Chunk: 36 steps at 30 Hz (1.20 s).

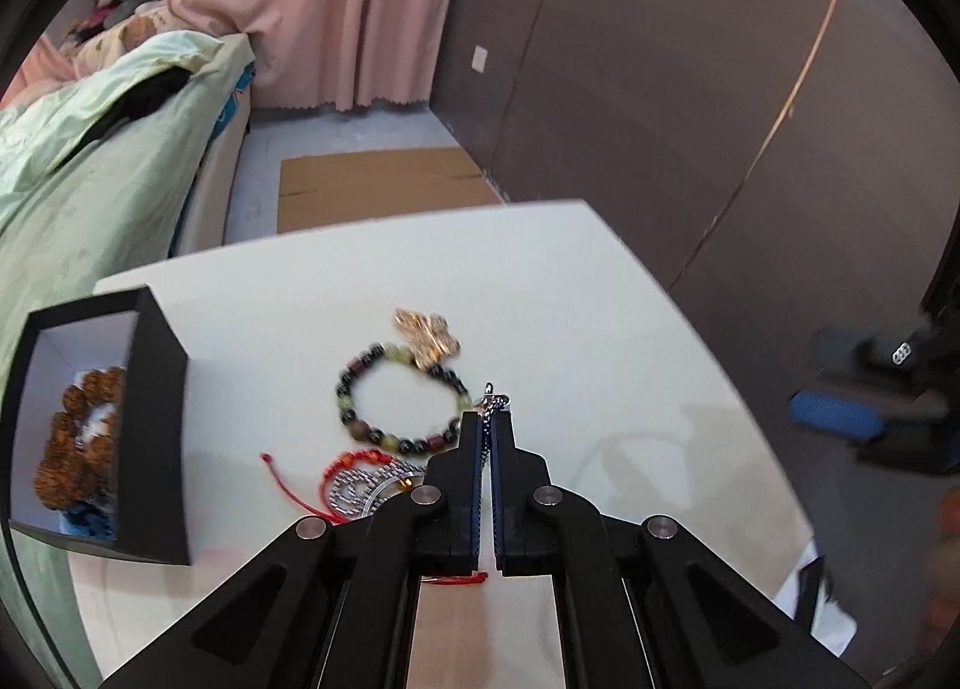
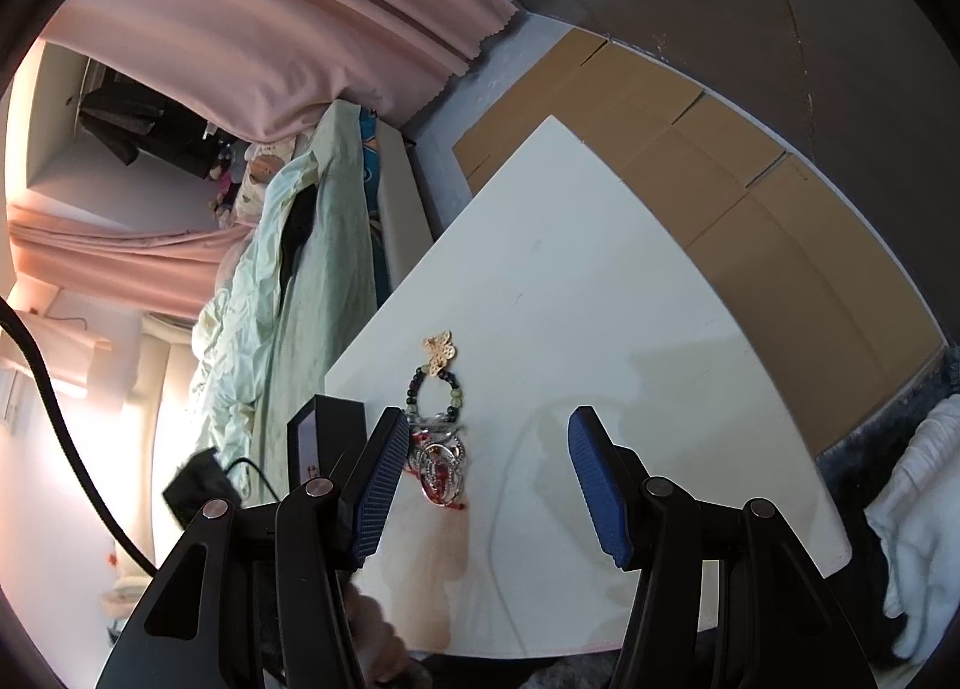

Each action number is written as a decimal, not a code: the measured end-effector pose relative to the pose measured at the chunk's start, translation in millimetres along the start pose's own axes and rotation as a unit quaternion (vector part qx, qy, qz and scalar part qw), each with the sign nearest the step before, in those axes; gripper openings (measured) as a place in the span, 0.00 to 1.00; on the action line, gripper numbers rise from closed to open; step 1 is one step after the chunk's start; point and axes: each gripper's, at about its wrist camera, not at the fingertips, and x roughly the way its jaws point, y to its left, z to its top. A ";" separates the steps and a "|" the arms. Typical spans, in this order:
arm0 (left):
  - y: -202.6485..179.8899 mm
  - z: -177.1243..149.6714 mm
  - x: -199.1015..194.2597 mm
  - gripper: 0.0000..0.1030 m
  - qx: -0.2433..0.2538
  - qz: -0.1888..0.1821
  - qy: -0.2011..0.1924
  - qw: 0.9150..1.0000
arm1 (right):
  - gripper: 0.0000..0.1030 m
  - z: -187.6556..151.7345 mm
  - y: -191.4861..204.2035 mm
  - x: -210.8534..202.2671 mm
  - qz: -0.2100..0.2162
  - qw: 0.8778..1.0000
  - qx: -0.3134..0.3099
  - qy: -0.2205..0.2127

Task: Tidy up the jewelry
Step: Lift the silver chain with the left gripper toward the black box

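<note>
I have the left gripper (image 1: 487, 425) clenched on a small silver chain piece (image 1: 495, 405), which sticks out at the fingertips just beside the beaded bracelet (image 1: 399, 398) on the white table (image 1: 600, 299); I judge this is the pick-up step for one more jewel. The right gripper (image 2: 486, 479) waits released above the table and holds nothing. Next I must carry the chain over to the black box (image 1: 153, 437) at the left, where brown beads (image 1: 84, 431) already lie, and release it inside without dragging the red cord (image 1: 300, 485).
</note>
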 end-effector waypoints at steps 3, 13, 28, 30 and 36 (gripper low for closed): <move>5.6 7.9 -14.2 0.02 -0.008 -0.005 -0.016 1.000 | 0.55 -0.7 4.6 5.8 0.003 1.000 -0.006 0.007; 27.6 29.9 -59.0 0.02 -0.041 -0.023 -0.067 0.997 | 0.55 -5.6 21.8 32.3 0.005 0.999 -0.031 0.032; 43.4 59.5 -134.7 0.02 -0.066 -0.055 -0.154 0.984 | 0.55 -7.8 42.3 75.3 -0.002 0.997 -0.046 0.068; 43.1 67.2 -148.5 0.02 -0.067 -0.059 -0.169 0.982 | 0.55 -6.2 43.2 80.6 -0.001 0.996 -0.046 0.073; 40.6 92.3 -184.0 0.02 -0.050 -0.043 -0.202 0.977 | 0.55 -1.4 47.9 93.4 -0.002 0.995 -0.052 0.082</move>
